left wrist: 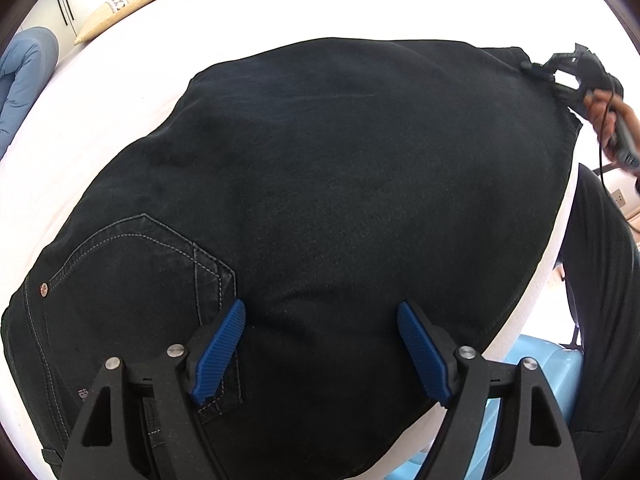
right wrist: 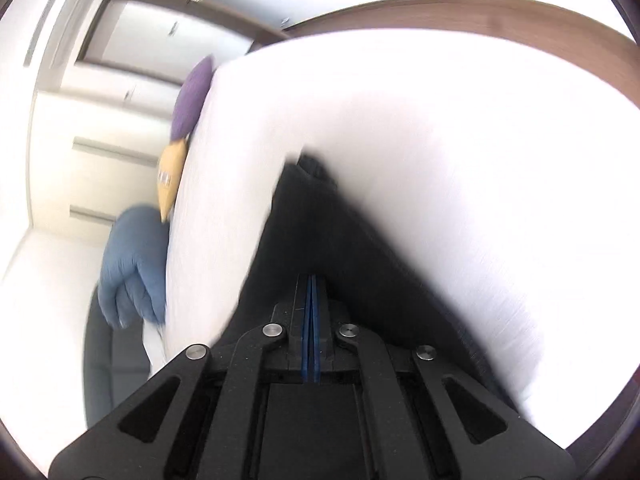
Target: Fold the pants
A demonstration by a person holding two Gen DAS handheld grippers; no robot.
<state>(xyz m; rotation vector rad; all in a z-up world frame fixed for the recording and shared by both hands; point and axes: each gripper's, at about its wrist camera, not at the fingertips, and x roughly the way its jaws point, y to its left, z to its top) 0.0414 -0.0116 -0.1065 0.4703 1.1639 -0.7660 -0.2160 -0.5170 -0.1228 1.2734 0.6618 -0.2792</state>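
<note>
Black pants (left wrist: pixel 320 180) lie flat on a white bed (left wrist: pixel 120 92), already doubled leg on leg, so a lengthwise fold looks done and a crosswise one comes next. Left gripper (left wrist: pixel 320 354) hovers over the waist end, jaws wide apart with nothing between them; stitched pocket (left wrist: pixel 140 264) sits just left of the jaws, likely poised to pin or grab the waistband. Right gripper (right wrist: pixel 311 304), jaws together, clamped on the dark cloth that runs ahead of and under the jaws; from the left wrist view it pinches the far hem corner, probably to carry it toward the waist. Fabric: heavy matte denim, pale contrast stitching, copper rivet (left wrist: pixel 43 289). Ribbed blue pads (left wrist: pixel 220 352). Bedsheet smooth, slightly overexposed. Right view motion-blurred.
</note>
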